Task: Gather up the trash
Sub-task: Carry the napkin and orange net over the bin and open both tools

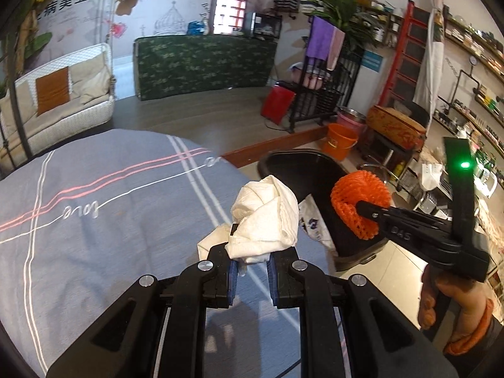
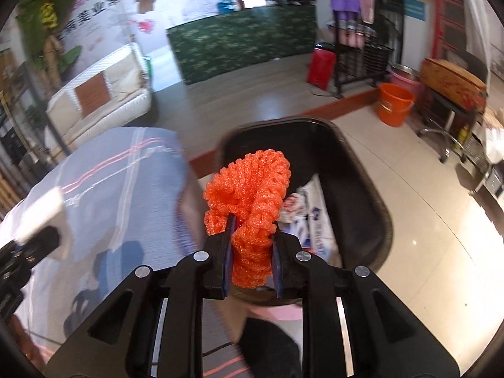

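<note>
White wicker sofa, green patterned counter, orange bucket, red ladder shelf, glossy tiled floor.

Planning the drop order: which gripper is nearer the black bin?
Right. The right gripper, shut on the orange foam net, is over the black bin. The left gripper, shut on the white tissue, is over the bedsheet beside the bin.

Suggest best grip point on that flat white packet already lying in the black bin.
Hedged: take the white packet by its upper end near the orange foam net, coming straight down through the black bin opening. It lies flat along the floor, walls blocking side approaches. Both hand-held grippers are full.
</note>
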